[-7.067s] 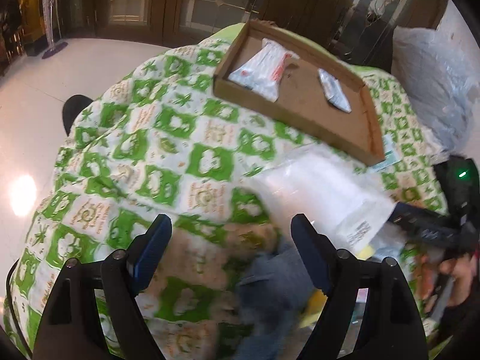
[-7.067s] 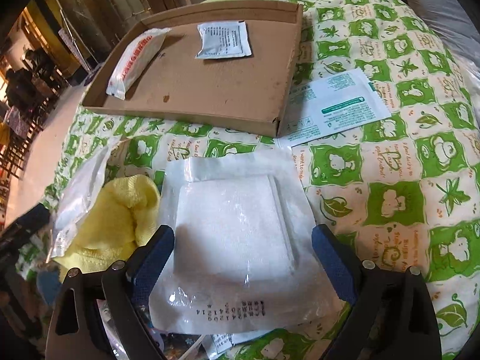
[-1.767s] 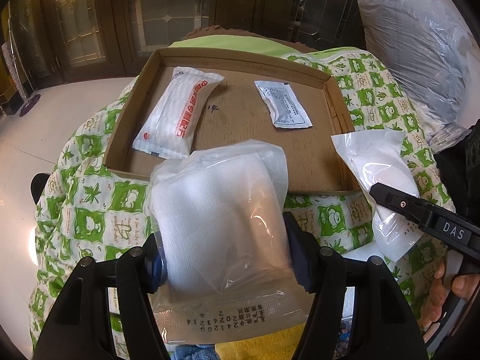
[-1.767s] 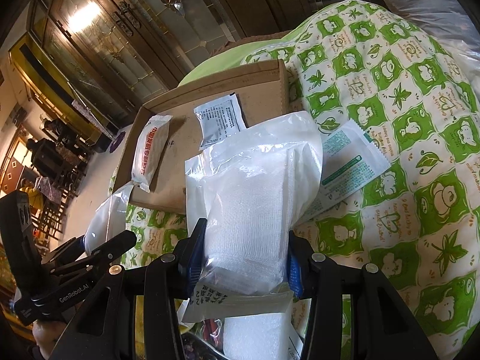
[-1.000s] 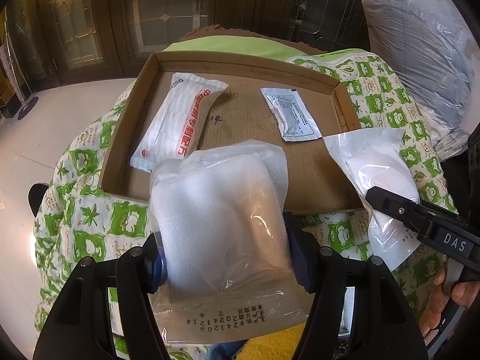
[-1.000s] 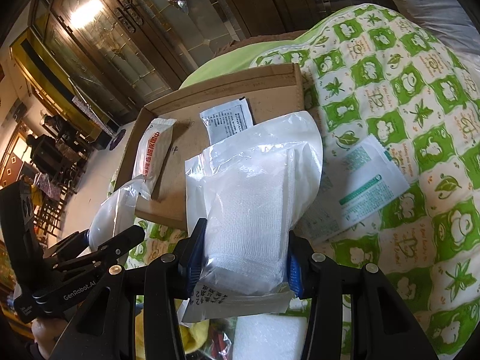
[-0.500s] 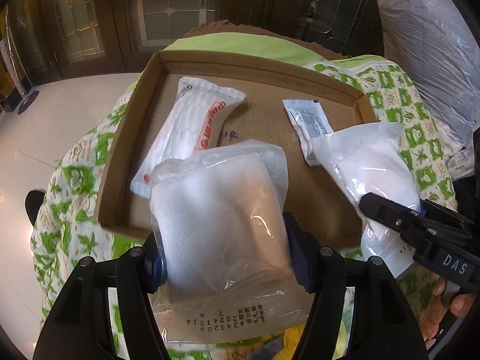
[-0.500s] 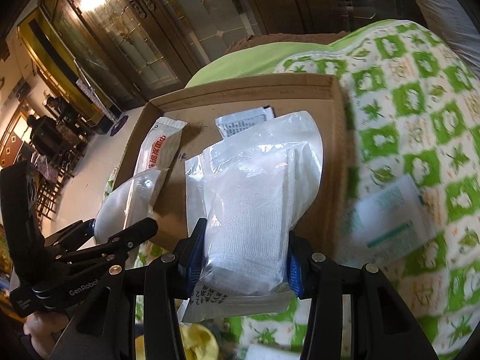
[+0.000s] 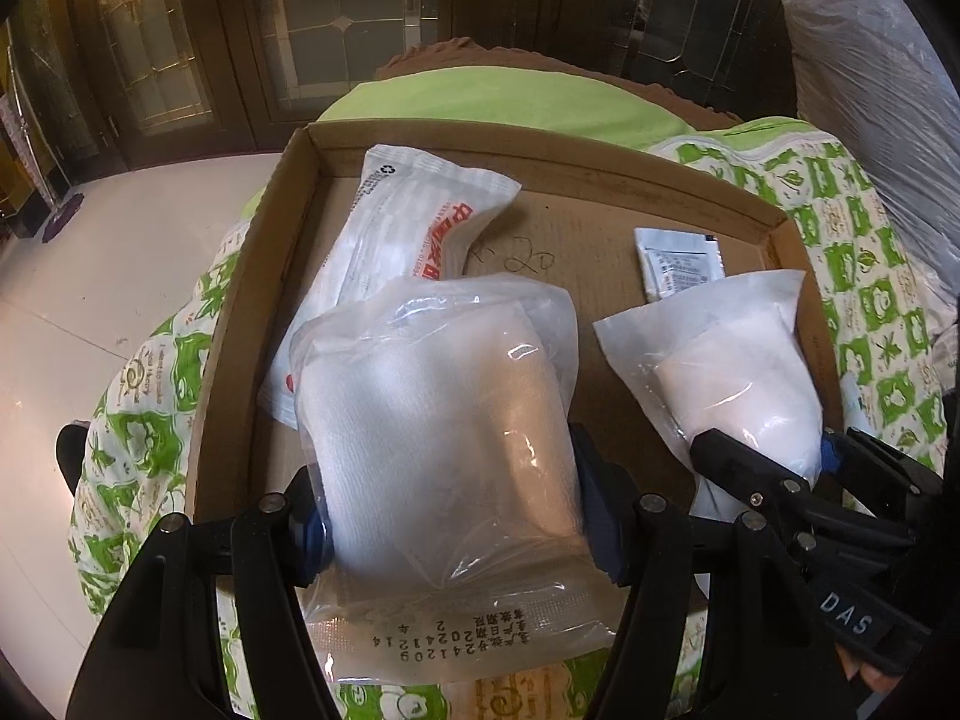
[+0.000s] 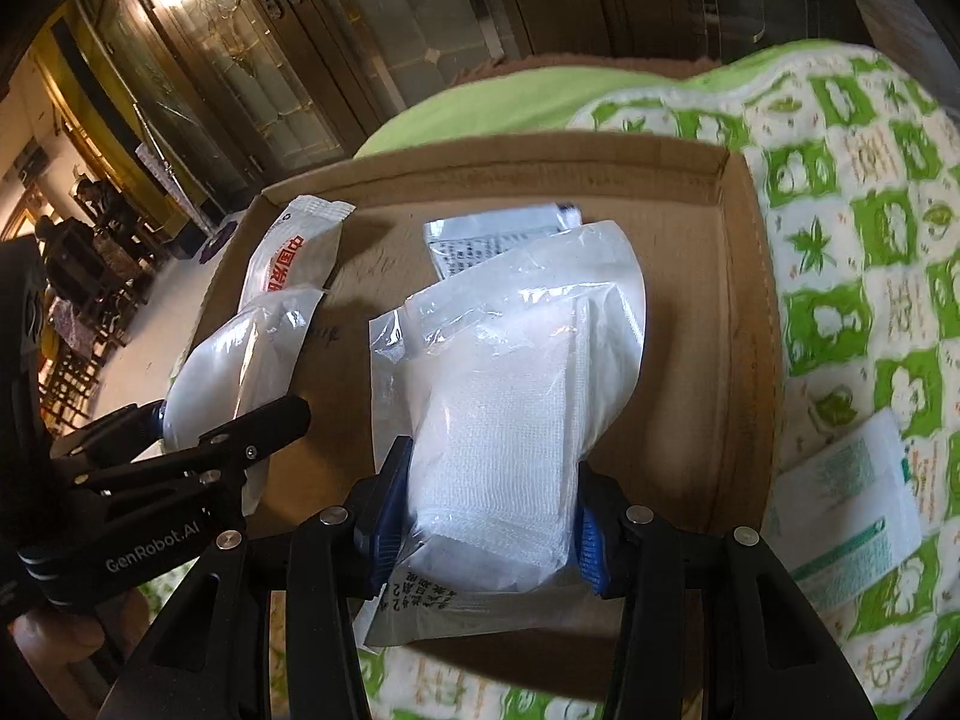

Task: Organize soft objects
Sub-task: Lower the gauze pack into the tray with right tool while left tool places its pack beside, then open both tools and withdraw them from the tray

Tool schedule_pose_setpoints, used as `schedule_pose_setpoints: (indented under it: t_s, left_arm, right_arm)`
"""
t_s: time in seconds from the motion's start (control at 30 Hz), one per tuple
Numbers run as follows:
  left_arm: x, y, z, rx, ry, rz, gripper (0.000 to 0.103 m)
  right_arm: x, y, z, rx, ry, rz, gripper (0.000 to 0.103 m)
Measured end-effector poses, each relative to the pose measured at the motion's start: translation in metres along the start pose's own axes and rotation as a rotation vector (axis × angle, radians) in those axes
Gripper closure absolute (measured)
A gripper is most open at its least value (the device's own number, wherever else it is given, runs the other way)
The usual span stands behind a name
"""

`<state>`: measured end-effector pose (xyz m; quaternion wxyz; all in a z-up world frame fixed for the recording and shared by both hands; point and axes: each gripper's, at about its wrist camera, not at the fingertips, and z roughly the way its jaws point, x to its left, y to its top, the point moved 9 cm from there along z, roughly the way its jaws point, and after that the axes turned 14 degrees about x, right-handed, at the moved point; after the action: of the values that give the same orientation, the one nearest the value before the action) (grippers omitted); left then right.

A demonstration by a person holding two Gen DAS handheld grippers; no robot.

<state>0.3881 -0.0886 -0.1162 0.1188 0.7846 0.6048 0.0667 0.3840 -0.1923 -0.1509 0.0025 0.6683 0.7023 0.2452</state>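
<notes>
Two gauze packs, one per claw: your left claw [image 9: 447, 516] grips one gauze pack [image 9: 438, 432], your right claw [image 10: 483, 519] another [image 10: 510, 408], both over the cardboard tray [image 9: 240, 312]; red-lettered packet [image 9: 414, 228] and sachet [image 9: 678, 261] lie farther inside.

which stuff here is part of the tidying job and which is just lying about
Part of the job:
- gauze pack in left gripper
- gauze pack in right gripper
- cardboard tray
- red-lettered pack and small sachet already in the tray

Lying about:
- green-printed leaflet on the quilt
- green patterned quilt
- grey plastic bag
</notes>
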Motion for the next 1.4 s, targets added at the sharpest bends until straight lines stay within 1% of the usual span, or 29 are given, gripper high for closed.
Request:
schedule_pose_setpoints:
  t_s: [0.07,0.13,0.27,0.37,0.47,0.53,0.57,0.63,0.7,0.87,0.97,1.13,1.23,1.4]
  left_arm:
    - [0.0,0.0,0.0,-0.002,0.01,0.0,0.037]
    - [-0.002,-0.001,0.002,0.0,0.019,0.0,0.037]
    - [-0.004,-0.003,0.002,0.004,0.041,0.005,0.036]
    - [-0.004,-0.005,0.001,0.006,0.046,-0.007,0.034]
    - [-0.003,-0.008,0.0,0.016,0.039,-0.017,0.032]
    - [-0.004,-0.009,0.0,0.02,0.036,-0.011,0.03]
    - [-0.004,-0.01,0.0,0.02,0.033,-0.007,0.03]
    - [-0.004,-0.011,-0.001,0.022,0.027,-0.011,0.029]
    - [-0.003,-0.013,-0.002,0.023,0.022,-0.02,0.027]
    - [-0.001,-0.016,-0.007,0.014,0.025,-0.027,0.025]
    - [-0.001,-0.016,-0.012,0.007,0.03,-0.023,0.023]
    - [0.0,-0.015,-0.022,-0.01,0.031,-0.025,0.023]
    - [-0.001,-0.015,-0.027,-0.018,0.032,-0.024,0.023]
    - [-0.004,-0.021,-0.039,-0.035,0.03,-0.017,0.023]
  right_arm:
    - [0.0,0.0,0.0,-0.018,-0.011,-0.004,0.055]
    - [0.0,0.0,0.001,-0.028,-0.003,0.008,0.053]
    - [0.0,-0.007,-0.002,-0.026,0.011,0.013,0.051]
    - [0.0,-0.009,-0.002,-0.03,0.003,0.001,0.05]
    - [0.0,-0.007,-0.007,-0.045,-0.01,-0.008,0.044]
    - [-0.001,-0.007,-0.01,-0.062,-0.021,-0.01,0.037]
    - [-0.001,-0.007,-0.011,-0.07,-0.021,-0.008,0.036]
    - [-0.004,-0.007,-0.012,-0.081,-0.019,0.002,0.03]
    - [-0.006,-0.008,-0.014,-0.092,-0.009,0.014,0.027]
    - [-0.006,-0.01,-0.018,-0.107,-0.012,0.01,0.023]
    - [-0.005,-0.012,-0.024,-0.134,-0.016,0.004,0.02]
    - [-0.005,-0.013,-0.037,-0.176,-0.016,0.001,0.016]
    - [-0.006,-0.016,-0.045,-0.196,-0.012,0.006,0.016]
    - [-0.014,-0.024,-0.057,-0.203,-0.004,0.022,0.015]
